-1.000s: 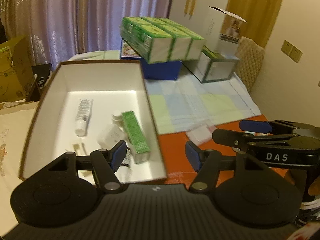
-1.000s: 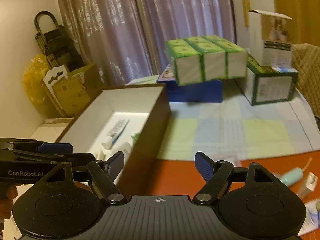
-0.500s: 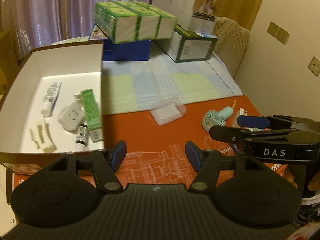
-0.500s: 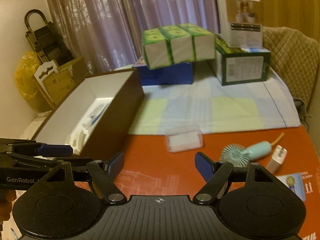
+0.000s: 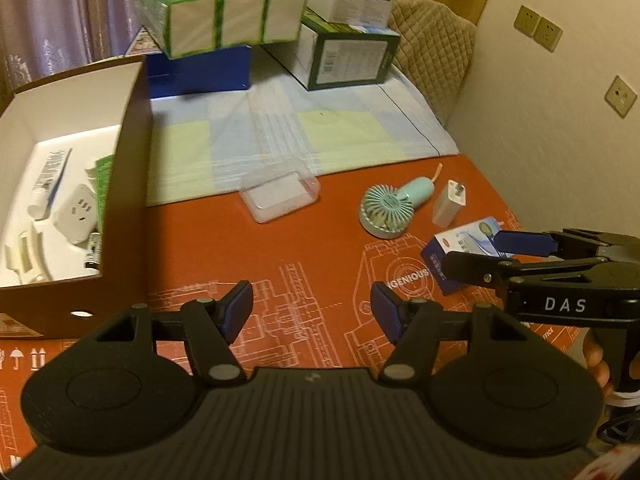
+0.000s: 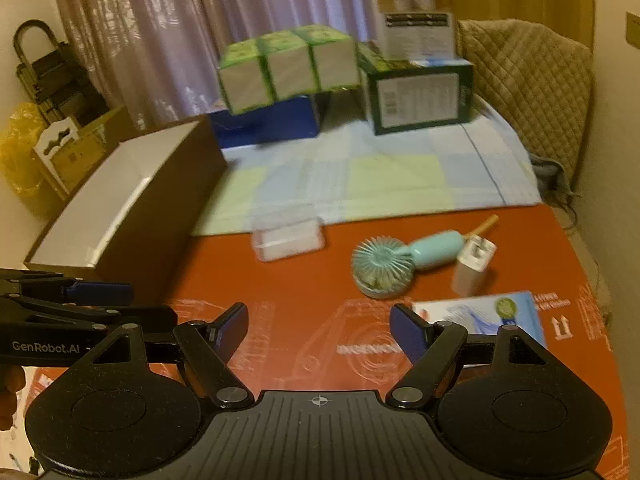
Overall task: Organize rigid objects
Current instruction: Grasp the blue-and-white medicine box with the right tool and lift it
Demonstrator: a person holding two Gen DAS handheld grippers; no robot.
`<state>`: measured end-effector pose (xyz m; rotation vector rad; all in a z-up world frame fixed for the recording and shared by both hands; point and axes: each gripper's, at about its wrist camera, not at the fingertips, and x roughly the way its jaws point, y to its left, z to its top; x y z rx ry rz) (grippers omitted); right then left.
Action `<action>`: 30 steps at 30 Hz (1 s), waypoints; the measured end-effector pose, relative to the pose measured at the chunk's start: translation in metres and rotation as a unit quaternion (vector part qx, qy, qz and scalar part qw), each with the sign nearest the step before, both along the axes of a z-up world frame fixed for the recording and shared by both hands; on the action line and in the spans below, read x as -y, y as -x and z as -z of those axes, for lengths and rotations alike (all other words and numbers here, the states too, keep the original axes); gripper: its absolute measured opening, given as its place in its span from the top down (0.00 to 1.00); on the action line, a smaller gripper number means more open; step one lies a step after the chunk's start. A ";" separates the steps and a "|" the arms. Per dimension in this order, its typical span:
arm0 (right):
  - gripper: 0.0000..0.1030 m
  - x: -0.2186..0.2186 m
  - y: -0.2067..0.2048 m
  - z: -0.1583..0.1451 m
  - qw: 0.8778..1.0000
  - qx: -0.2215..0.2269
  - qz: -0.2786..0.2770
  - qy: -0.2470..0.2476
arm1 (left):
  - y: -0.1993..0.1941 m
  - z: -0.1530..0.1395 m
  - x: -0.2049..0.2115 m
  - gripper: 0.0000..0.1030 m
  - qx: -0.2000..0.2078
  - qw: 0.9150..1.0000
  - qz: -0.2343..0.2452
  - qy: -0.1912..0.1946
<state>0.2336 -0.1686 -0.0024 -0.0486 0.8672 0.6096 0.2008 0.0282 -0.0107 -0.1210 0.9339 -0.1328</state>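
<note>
Loose: one fan (image 5: 385, 210), one charger (image 5: 450, 204), one clear case (image 5: 280, 196).

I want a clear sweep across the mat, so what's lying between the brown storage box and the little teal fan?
Only the clear plastic case, lying at the mat's far edge between the box and the fan. The left wrist view shows it sharpest.

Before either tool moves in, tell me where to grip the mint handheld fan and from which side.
Grip the mint handheld fan by its handle, coming from above with the fingers across its width. It lies flat on the red mat; the round head looks too wide, the handle is slim and straight. Keep clear of the white charger close beside the handle's end.
</note>
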 end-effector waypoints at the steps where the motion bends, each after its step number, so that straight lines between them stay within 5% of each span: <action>1: 0.27 0.004 0.000 0.001 1.000 -0.001 0.004 0.002 | -0.001 0.002 0.003 0.41 -0.001 1.000 0.002 -0.001; 19: 0.28 0.081 -0.049 0.030 0.996 -0.003 0.083 0.022 | -0.032 0.033 0.026 0.41 -0.018 1.000 -0.002 -0.025; 26: 0.64 0.096 -0.079 0.045 0.997 0.000 0.070 0.026 | -0.044 0.043 0.023 0.41 -0.025 0.999 -0.020 -0.032; 30: 0.70 0.101 -0.098 0.053 0.997 0.000 0.067 0.029 | -0.047 0.046 0.019 0.41 -0.029 0.998 -0.029 -0.037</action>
